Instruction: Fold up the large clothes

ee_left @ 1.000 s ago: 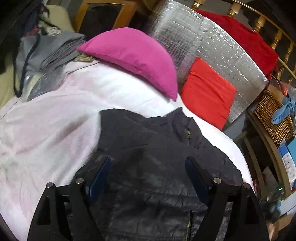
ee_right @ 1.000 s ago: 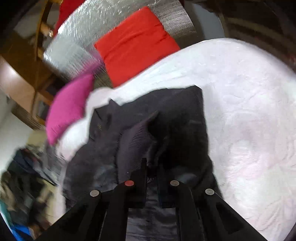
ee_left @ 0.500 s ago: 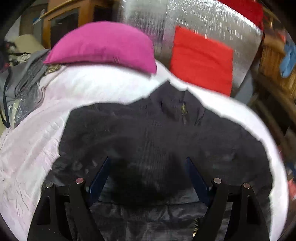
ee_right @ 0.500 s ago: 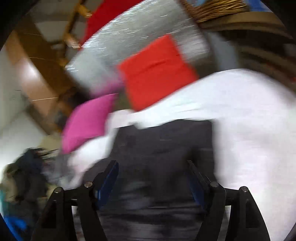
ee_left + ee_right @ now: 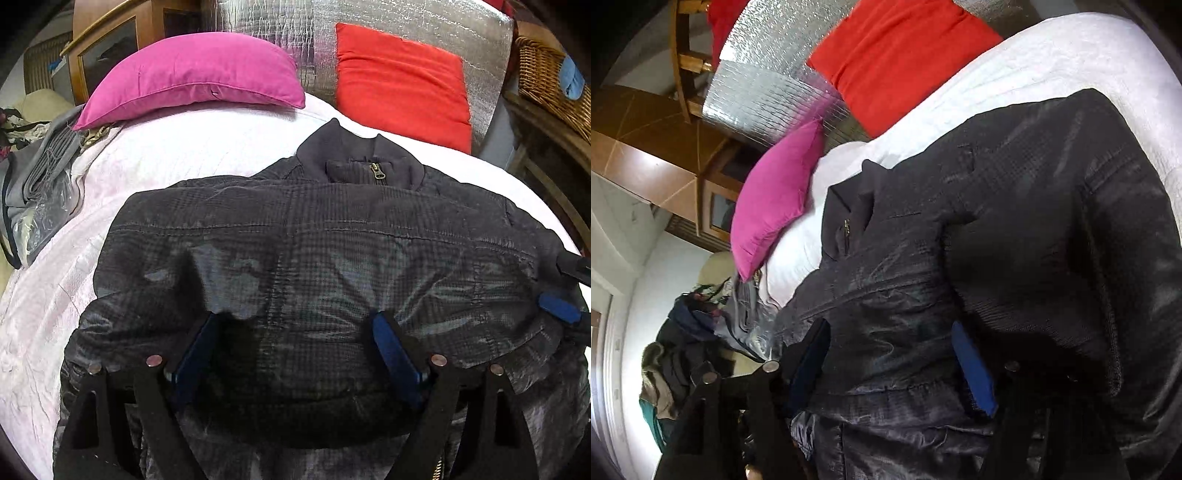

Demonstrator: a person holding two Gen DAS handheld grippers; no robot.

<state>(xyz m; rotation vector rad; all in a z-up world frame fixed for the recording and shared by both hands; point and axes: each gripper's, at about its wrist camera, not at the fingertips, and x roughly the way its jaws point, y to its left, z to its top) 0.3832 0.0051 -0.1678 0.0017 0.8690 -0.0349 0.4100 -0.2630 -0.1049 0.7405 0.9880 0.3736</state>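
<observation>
A black quilted jacket (image 5: 314,240) lies spread on the white bed cover (image 5: 184,155), its collar and zipper (image 5: 376,171) toward the pillows. My left gripper (image 5: 295,319) hovers low over the jacket's middle, its jaws opening, the blue pads wide apart and pressing on nothing. In the right wrist view the jacket (image 5: 1015,221) fills the frame, with a sleeve folded across its body. My right gripper (image 5: 888,328) sits over the jacket's right side, its jaws closing, fabric lying between the pads but not pinched. The right gripper (image 5: 567,288) also shows at the left view's right edge.
A pink pillow (image 5: 192,74) and a red cushion (image 5: 402,81) lean on a silver foil panel (image 5: 277,37) at the bed's head. Folded grey clothes (image 5: 40,166) lie at the left edge. A wicker basket (image 5: 546,77) stands to the right. A heap of clothes (image 5: 683,350) lies beyond the bed.
My right gripper, shut on a fold of the jacket a second ago, has let it go and stands open. My left gripper has come lower and closer over the jacket and rolled level.
</observation>
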